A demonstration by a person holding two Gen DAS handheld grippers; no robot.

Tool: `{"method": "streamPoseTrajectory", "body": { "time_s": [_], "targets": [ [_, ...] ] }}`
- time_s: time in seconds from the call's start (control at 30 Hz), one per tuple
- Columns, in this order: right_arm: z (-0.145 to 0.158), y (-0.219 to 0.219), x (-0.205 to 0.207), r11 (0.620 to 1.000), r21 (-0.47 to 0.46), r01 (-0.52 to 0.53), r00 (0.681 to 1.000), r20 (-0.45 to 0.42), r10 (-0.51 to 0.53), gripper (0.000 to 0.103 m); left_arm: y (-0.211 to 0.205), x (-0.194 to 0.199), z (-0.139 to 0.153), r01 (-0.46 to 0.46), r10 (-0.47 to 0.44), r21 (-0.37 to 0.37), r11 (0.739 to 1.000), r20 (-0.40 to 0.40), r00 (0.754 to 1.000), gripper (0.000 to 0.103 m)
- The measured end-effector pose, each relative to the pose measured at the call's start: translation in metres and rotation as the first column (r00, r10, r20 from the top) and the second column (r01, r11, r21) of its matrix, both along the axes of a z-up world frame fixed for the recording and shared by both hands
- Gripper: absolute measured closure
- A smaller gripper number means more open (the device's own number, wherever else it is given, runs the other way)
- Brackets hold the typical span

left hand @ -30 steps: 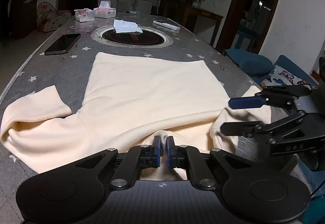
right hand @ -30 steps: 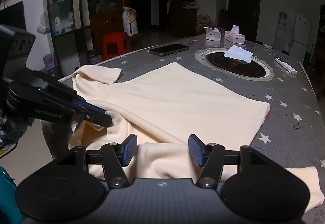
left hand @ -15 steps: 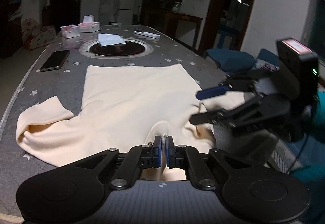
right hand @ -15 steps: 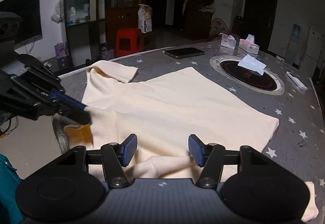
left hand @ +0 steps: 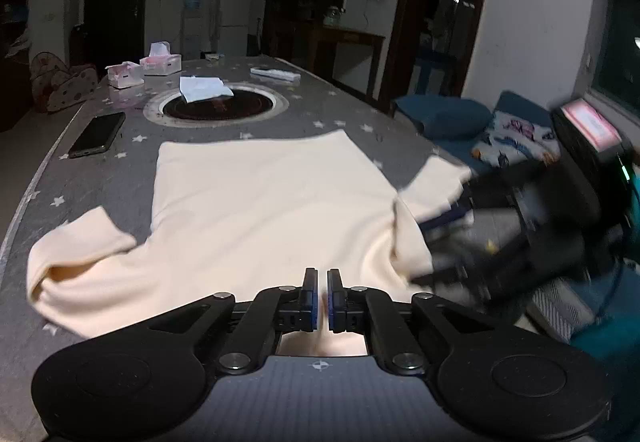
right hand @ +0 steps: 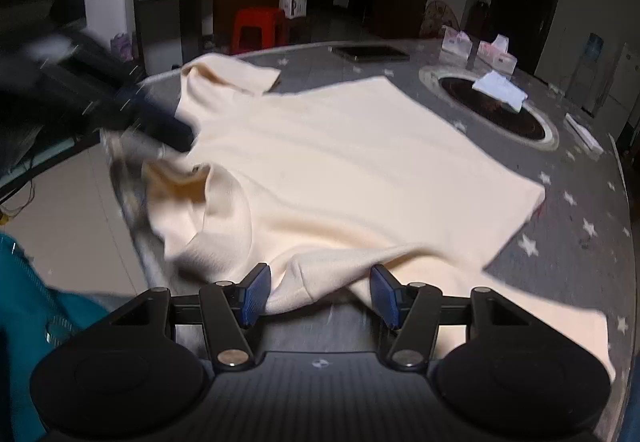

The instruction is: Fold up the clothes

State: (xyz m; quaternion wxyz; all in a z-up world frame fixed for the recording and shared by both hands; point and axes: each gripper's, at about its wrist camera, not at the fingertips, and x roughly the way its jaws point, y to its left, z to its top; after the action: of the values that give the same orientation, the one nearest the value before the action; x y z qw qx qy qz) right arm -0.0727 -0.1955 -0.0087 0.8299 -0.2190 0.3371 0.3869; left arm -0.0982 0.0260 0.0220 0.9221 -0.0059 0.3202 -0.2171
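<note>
Spreading cream sweater (left hand: 260, 197) flat on starred bench (left hand: 120, 177), hem toward the round hotplate (left hand: 218, 107); folding proper not begun. Left tongs (left hand: 322, 296) pinched nearly together by the collar; cloth between pads not discernible. Right tongs (right hand: 320, 292) apart, straddling a raised sleeve ridge. Next, probably: close on sleeve, draw across body. Other tool blurred in both views; near sweater edge hidden.

R gripper (right hand: 320, 292) jaws wide apart over cream top's (right hand: 340, 169) bunched sleeve; L gripper (right hand: 160, 125) blurred at collar.
</note>
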Motion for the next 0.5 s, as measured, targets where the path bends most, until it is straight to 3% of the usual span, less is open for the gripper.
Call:
{"method": "streamPoseTrajectory", "body": {
  "time_s": [0.17, 0.3, 0.4, 0.5],
  "targets": [
    [0.006, -0.02, -0.004, 0.996, 0.05, 0.068, 0.997, -0.037, -0.066, 0.048, -0.025, 0.018, -0.008, 0.048, -0.049, -0.071, 0.996, -0.011, 0.999, 0.089],
    [0.015, -0.046, 0.003, 0.981, 0.097, 0.167, 0.985, -0.061, -0.161, 0.048, -0.047, 0.03, -0.016, 0.105, -0.108, -0.09, 0.99, -0.026, 0.994, 0.072],
    [0.017, -0.065, 0.014, 0.962, 0.105, 0.253, 0.967, -0.044, -0.25, 0.048, -0.061, 0.034, -0.02, 0.137, -0.14, -0.085, 0.987, -0.03, 0.99, 0.064],
    [0.016, -0.088, 0.035, 0.921, 0.129, 0.367, 0.93, -0.039, -0.365, 0.048, -0.071, 0.034, -0.022, 0.163, -0.165, -0.08, 0.983, -0.026, 0.986, 0.059]
  ]
}}
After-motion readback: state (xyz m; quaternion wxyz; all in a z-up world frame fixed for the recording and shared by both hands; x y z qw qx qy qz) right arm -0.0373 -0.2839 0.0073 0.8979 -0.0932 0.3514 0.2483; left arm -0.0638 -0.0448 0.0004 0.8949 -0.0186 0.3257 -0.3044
